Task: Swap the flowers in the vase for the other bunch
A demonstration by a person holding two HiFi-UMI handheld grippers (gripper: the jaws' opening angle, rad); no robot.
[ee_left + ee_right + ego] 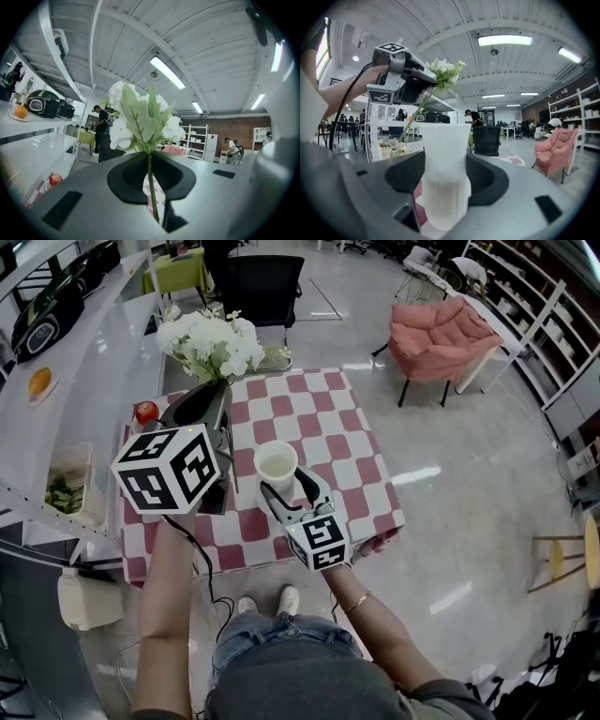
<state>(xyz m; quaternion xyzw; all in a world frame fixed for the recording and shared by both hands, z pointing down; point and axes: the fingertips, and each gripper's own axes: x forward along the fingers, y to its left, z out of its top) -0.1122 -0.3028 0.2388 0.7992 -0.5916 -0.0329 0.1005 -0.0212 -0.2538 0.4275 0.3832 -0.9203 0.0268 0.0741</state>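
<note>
My left gripper [214, 392] is shut on the thin green stems of a bunch of white flowers [211, 341] and holds them level, high above the red-and-white checked table [319, 418]. In the left gripper view the blooms [140, 117] stand just past the jaws and the stem [151, 187] runs between them. My right gripper [286, 486] is closed on a white ribbed vase [276, 465] that stands on the table, its mouth empty. In the right gripper view the vase [445, 168] fills the jaws and the left gripper [401, 77] hangs above it, stems trailing down to the left.
A red fruit [146, 412] lies on the table's far left corner. White shelving on the left carries a basket of greens [70, 488] and an orange on a plate [39, 382]. A black chair [262, 287] and a pink armchair [441, 334] stand beyond the table.
</note>
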